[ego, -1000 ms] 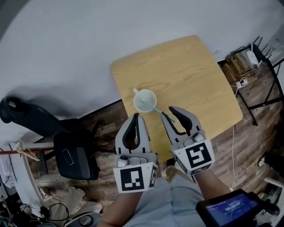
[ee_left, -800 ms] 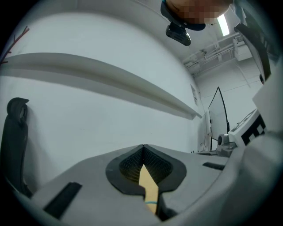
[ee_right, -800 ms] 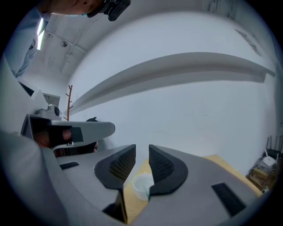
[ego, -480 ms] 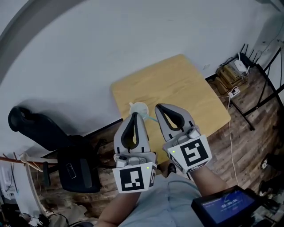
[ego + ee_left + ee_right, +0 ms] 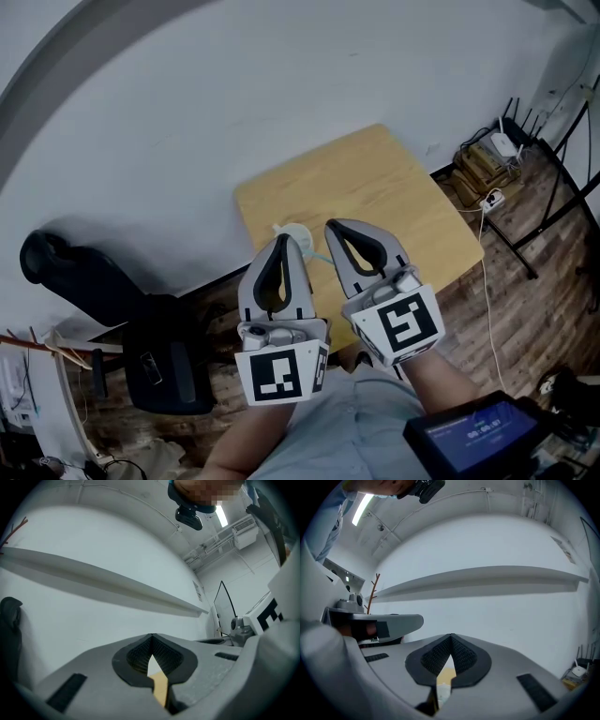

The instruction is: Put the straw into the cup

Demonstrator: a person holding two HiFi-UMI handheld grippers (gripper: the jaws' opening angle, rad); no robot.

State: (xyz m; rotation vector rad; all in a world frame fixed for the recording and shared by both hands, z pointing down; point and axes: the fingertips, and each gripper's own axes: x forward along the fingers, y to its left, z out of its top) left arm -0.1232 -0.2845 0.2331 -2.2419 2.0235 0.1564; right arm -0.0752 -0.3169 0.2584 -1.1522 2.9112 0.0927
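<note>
Both claws are closed and hold nothing. In the head view the left claw [image 5: 283, 242] and the right claw [image 5: 331, 226] hang above the near edge of the table [image 5: 375, 187], the cup [image 5: 298, 229] just beyond their tips. A short teal piece of the straw [image 5: 319, 257] shows between them, seemingly leaning out of the cup. In the left gripper view the jaws meet, only table showing through the slit. In the right gripper view they meet too, a pale bit of cup below. I judge the straw light, smooth and easily crushed: pinch it softly near the middle.
</note>
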